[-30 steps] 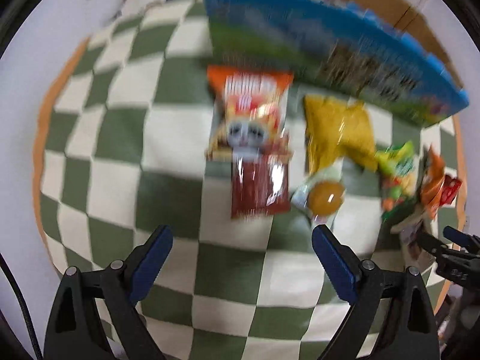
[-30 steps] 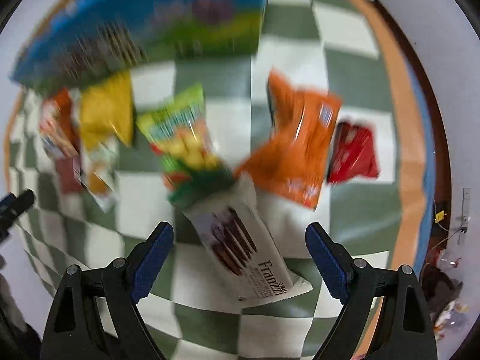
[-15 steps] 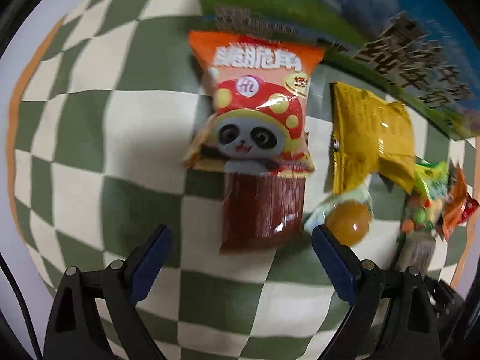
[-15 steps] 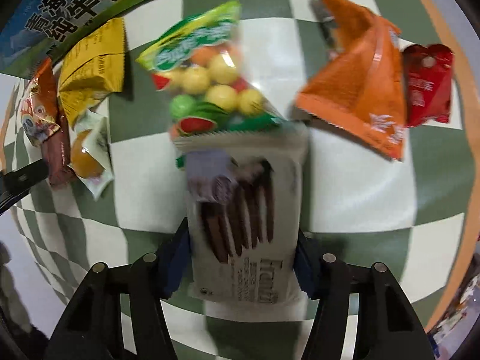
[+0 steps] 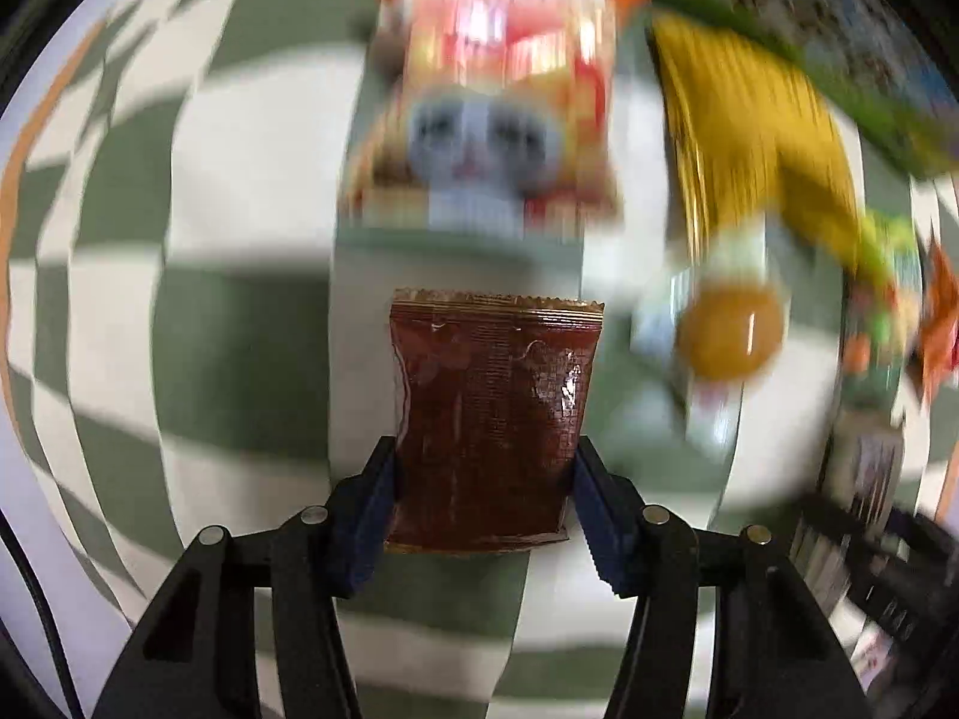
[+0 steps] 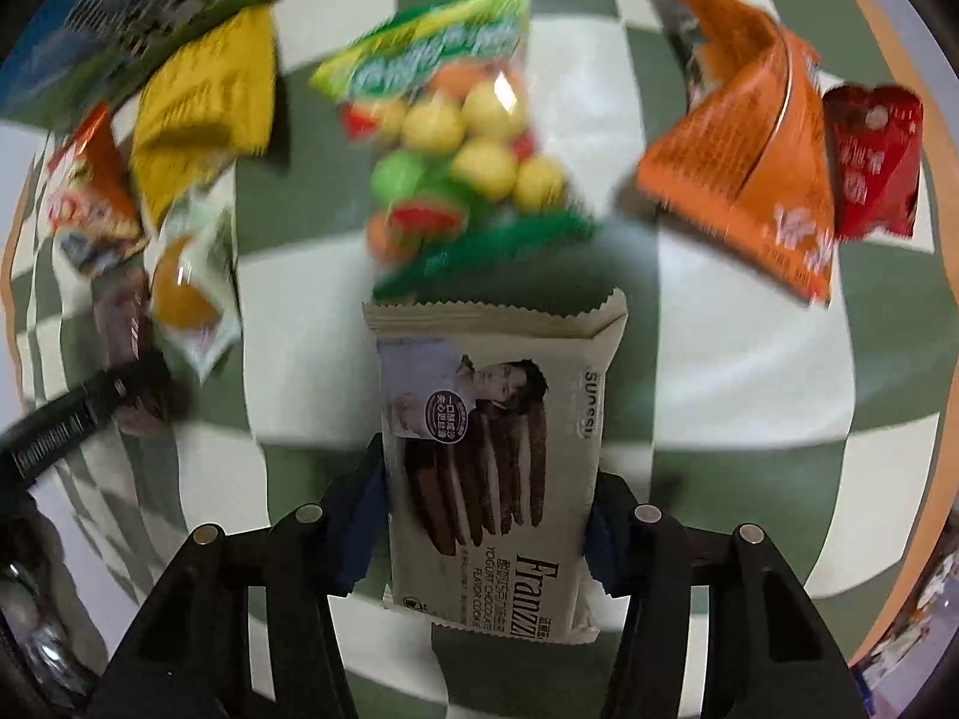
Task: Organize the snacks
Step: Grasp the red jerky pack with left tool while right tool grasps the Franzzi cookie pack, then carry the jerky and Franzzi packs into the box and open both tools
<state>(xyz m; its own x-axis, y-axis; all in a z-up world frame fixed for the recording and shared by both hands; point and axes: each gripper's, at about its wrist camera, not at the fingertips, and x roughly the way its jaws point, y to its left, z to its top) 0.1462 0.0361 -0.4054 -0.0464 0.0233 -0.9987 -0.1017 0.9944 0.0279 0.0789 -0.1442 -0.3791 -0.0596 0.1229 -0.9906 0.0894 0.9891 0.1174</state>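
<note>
My left gripper (image 5: 482, 479) is shut on a dark red snack packet (image 5: 491, 413) and holds it above the green-and-white checked cloth (image 5: 240, 359). My right gripper (image 6: 485, 497) is shut on a beige Franzzi cookie packet (image 6: 497, 461), also lifted off the cloth. Left on the cloth are an orange panda snack bag (image 5: 497, 102), a yellow packet (image 5: 755, 138), a clear packet with an orange round sweet (image 5: 728, 329), a green fruit-candy bag (image 6: 455, 138), an orange triangular bag (image 6: 755, 150) and a small red packet (image 6: 875, 162).
A blue-and-green carton (image 6: 120, 30) stands along the far side of the cloth, behind the snacks. The cloth's orange-trimmed edge (image 6: 887, 60) runs along the right. The left gripper's arm (image 6: 78, 419) shows at the left of the right wrist view.
Both grippers went from open to shut. The left closed on the dark red packet and the right on the cookie packet, and both packets have come away from the row of snacks.
</note>
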